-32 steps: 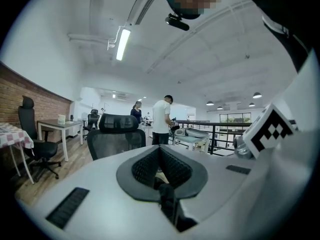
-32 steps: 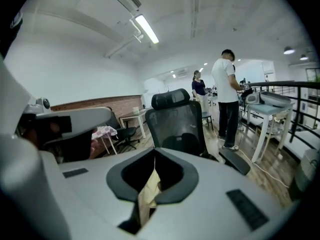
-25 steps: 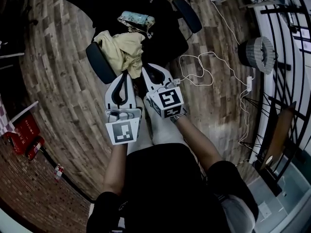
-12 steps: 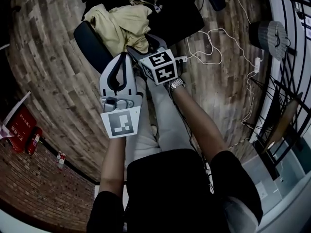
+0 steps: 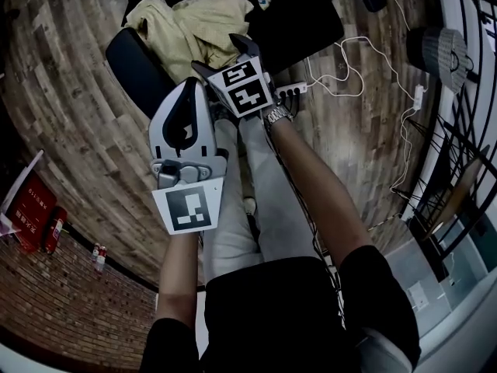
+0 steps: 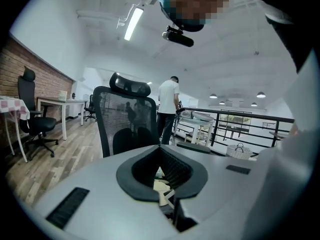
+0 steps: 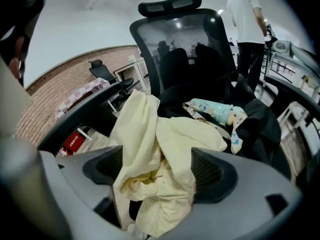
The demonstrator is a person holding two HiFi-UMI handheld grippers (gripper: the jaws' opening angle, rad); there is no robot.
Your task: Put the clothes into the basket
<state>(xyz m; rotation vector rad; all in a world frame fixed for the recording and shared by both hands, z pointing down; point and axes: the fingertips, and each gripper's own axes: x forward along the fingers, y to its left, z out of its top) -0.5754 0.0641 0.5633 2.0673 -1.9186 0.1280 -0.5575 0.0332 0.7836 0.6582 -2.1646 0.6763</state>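
Observation:
A pale yellow garment (image 5: 194, 26) (image 7: 160, 149) lies crumpled on the seat of a black office chair (image 5: 307, 18) (image 7: 200, 49). Beyond it on the seat is a light blue patterned garment (image 7: 215, 109). My right gripper (image 5: 217, 54) (image 7: 157, 156) is over the seat's near edge; its jaws have just been opening and now stand open, with the yellow garment between them. My left gripper (image 5: 194, 82) (image 6: 161, 151) is shut and empty, beside the right one and short of the chair. A round ribbed basket (image 5: 441, 49) stands on the floor at the right.
The chair's left armrest (image 5: 136, 64) juts toward me. White cables and a power strip (image 5: 342, 61) lie on the wooden floor to the right. A black railing (image 5: 474, 22) runs along the right side. Red boxes (image 5: 31, 204) sit at the left. A person (image 6: 168, 104) stands behind the chair.
Both grippers have come down toward the chair seat. The right gripper's jaws, shut before, have spread apart over the yellow garment. The left gripper stays shut.

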